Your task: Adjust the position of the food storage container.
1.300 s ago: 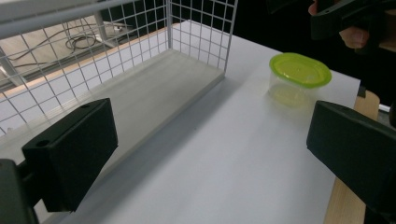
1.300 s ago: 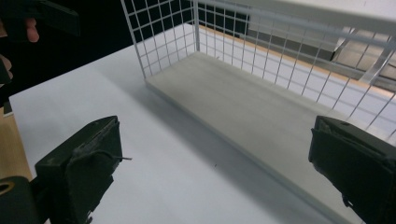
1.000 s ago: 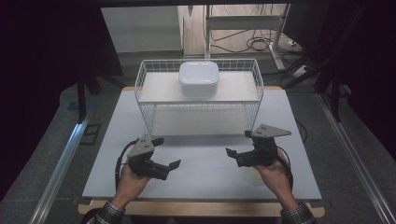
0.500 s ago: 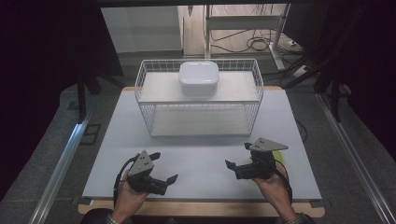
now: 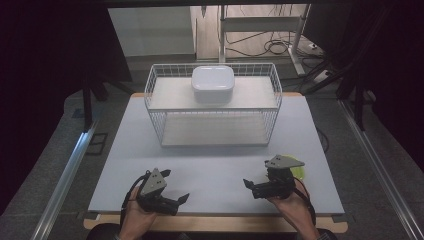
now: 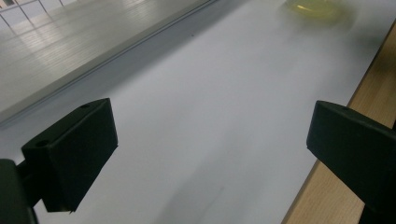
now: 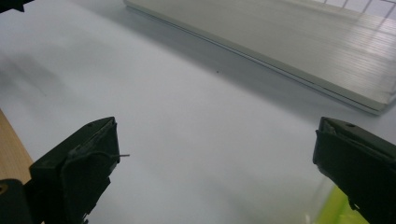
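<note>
Holding your left gripper point(image 5: 176, 189) low over the table point(image 5: 215, 165), jaws wide apart, nothing between them, your right gripper point(image 5: 248, 186) likewise gaping, yellow-green dish point(image 5: 301, 172) just beside its hand, basket point(image 5: 212, 107) well beyond.

High view: table point(image 5: 215, 165) evenly lit from above, surroundings near black — soft shadow under the wire rack point(image 5: 214, 107). Left gripper view motion-blurred, yellow-green object point(image 6: 315, 9) smeared. Right gripper view sharper — near edges soft.
</note>
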`<state>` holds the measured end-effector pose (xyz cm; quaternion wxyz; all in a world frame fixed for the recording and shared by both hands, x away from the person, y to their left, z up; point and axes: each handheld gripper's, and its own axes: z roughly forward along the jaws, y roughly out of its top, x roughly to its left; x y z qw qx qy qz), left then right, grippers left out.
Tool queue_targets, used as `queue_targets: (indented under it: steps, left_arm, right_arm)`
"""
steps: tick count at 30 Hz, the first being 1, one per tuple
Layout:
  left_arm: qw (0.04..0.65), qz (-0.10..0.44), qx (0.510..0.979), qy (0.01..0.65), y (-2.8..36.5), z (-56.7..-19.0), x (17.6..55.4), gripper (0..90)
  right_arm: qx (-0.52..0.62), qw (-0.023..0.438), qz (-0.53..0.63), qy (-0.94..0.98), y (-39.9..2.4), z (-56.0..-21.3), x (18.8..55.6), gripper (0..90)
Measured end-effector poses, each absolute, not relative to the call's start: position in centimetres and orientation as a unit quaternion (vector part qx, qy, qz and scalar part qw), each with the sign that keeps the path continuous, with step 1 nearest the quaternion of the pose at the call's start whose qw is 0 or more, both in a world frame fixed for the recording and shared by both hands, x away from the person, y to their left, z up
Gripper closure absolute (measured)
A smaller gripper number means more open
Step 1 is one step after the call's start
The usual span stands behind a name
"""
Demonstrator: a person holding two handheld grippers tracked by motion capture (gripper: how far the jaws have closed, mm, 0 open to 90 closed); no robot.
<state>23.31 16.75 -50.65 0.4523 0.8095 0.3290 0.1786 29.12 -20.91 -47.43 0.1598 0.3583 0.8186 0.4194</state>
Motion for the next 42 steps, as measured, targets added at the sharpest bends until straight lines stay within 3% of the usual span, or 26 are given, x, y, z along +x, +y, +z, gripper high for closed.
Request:
queue_targets:
  steps: [2,11,16,25,31,42]
  left_arm:
    - [0.453,0.175,0.808,0.332,16.9,-50.8,23.4,1.7]
    - [0.450,0.171,0.809,0.336,16.9,-51.0,23.6,1.8]
    - [0.451,0.167,0.809,0.337,16.9,-51.1,23.6,1.9]
    - [0.446,0.160,0.813,0.337,16.6,-51.3,23.8,2.0]
    - [0.447,0.159,0.813,0.338,16.6,-51.4,23.8,2.1]
    - [0.441,0.150,0.819,0.336,16.4,-51.6,24.0,2.1]
  right_arm:
    - [0.374,0.154,0.409,0.818,-21.4,-47.3,29.3,3.9]
    - [0.401,0.181,0.388,0.810,-24.3,-46.3,28.9,56.5]
    - [0.423,0.188,0.371,0.805,-26.2,-46.2,28.9,75.4]
    - [0.471,0.229,0.359,0.773,-30.0,-45.6,28.7,89.3]
    - [0.502,0.256,0.347,0.750,-32.4,-45.7,29.3,89.7]
    - [0.520,0.232,0.331,0.753,-33.0,-47.3,30.5,89.5]
